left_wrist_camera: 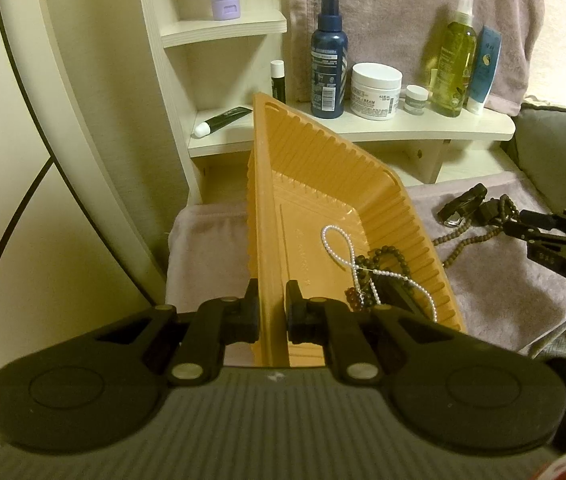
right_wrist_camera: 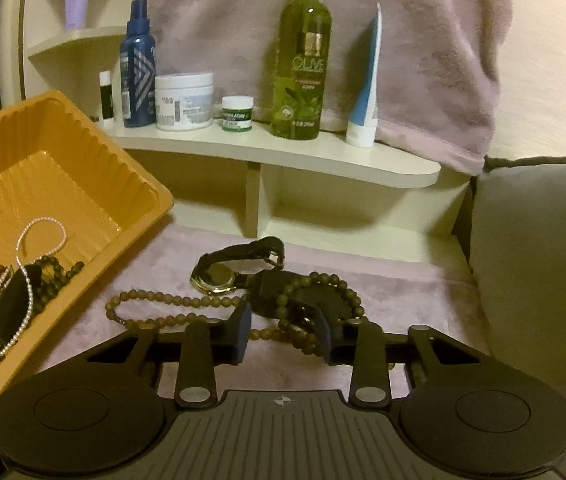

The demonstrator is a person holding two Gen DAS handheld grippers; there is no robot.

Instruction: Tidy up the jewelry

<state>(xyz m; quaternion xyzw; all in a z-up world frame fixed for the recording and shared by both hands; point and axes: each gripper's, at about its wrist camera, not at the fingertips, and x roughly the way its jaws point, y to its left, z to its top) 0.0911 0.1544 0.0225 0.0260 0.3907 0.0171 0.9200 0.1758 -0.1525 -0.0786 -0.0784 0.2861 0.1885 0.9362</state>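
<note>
My left gripper (left_wrist_camera: 271, 312) is shut on the near rim of an orange plastic tray (left_wrist_camera: 267, 200) and holds it tilted. Inside lie a pearl strand (left_wrist_camera: 337, 240), dark bead bracelets (left_wrist_camera: 387, 258) and a black item. The tray also shows in the right wrist view (right_wrist_camera: 83, 152), at left. My right gripper (right_wrist_camera: 285, 332) is open, low over a brown bead necklace (right_wrist_camera: 171, 300) and a black-strapped watch (right_wrist_camera: 219, 276) on the mauve cloth. Its fingers (right_wrist_camera: 243, 328) straddle the beads and strap. The right gripper also shows in the left wrist view (left_wrist_camera: 531, 232).
A cream shelf (right_wrist_camera: 283, 152) behind holds a blue bottle (right_wrist_camera: 137, 64), white cream jar (right_wrist_camera: 185, 100), small green-label jar (right_wrist_camera: 237, 114), olive spray bottle (right_wrist_camera: 303, 60) and a tube (right_wrist_camera: 367, 92). A grey cushion (right_wrist_camera: 543, 260) sits at right. A curved wall panel (left_wrist_camera: 63, 160) is at left.
</note>
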